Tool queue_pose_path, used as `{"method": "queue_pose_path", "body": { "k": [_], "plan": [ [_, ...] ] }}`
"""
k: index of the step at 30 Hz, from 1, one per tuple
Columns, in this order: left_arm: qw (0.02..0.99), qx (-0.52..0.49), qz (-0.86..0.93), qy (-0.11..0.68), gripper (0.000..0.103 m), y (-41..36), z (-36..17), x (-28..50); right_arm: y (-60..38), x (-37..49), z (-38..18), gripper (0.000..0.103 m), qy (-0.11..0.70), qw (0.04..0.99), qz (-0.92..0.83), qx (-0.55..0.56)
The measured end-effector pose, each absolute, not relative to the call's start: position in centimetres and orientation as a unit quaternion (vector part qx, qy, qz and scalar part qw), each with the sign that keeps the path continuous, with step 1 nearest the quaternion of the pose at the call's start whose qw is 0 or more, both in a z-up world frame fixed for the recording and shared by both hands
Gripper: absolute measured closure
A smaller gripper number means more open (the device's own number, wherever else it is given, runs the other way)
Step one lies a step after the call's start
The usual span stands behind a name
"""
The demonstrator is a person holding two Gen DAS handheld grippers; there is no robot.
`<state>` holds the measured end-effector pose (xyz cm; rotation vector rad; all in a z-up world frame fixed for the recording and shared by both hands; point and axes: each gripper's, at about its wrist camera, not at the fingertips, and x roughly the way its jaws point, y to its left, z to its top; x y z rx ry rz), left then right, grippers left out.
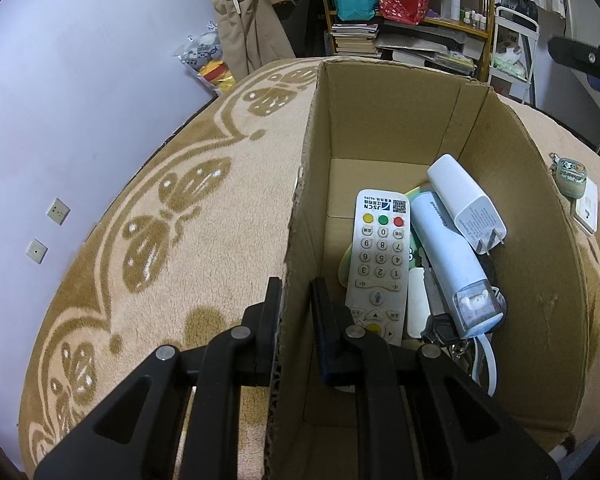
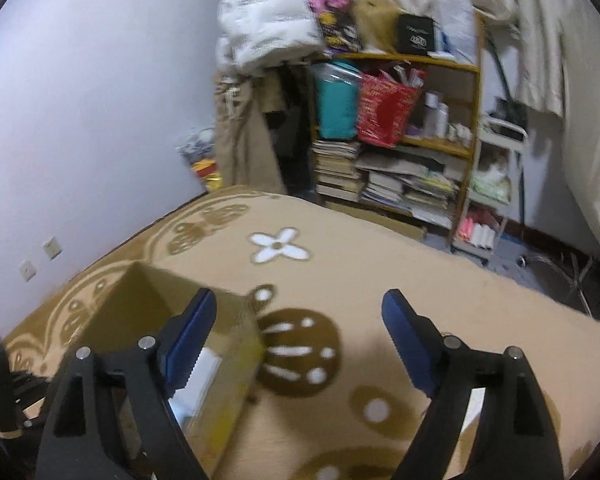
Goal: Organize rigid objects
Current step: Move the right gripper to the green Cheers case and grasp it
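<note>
the cardboard box point(image 1: 400, 128) wall, light and bendable, is pinched low-centre by the left gripper point(image 1: 296, 300); the right gripper point(image 2: 300, 324) is spread, empty.

i see the cardboard box point(image 1: 520, 248) standing open on the patterned blanket. inside, a white remote point(image 1: 376, 264) lies face up, keypad toward me. beside it a pale blue tube point(image 1: 448, 256) lies lengthwise, with a white charger point(image 1: 466, 200) leaning across its far end, prongs pointing right. keys point(image 1: 442, 330) sit at the near end.
</note>
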<state>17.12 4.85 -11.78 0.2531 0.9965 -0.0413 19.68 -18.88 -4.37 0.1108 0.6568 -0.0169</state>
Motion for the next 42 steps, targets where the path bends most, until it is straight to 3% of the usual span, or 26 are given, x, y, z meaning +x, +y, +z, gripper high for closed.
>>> {"method": "queue_pose_path", "body": {
  "k": [13,30,42],
  "plan": [
    [0.870,0.126,-0.017,0.477,0.089,4.8,-11.6,17.2,-27.0,21.2,-9.2,0.014,0.369,0.921,-0.088,0.086],
    [0.869,0.135,-0.006,0.476,0.088,4.4,-11.6,17.2,-30.2,22.1,-14.7,0.014,0.448,0.886,-0.090,0.075],
    [0.869,0.134,-0.006,0.477,0.088,4.4,-11.5,17.2,-31.1,22.0,-16.0,0.029,0.478,0.868,-0.088,0.097]
  ]
}}
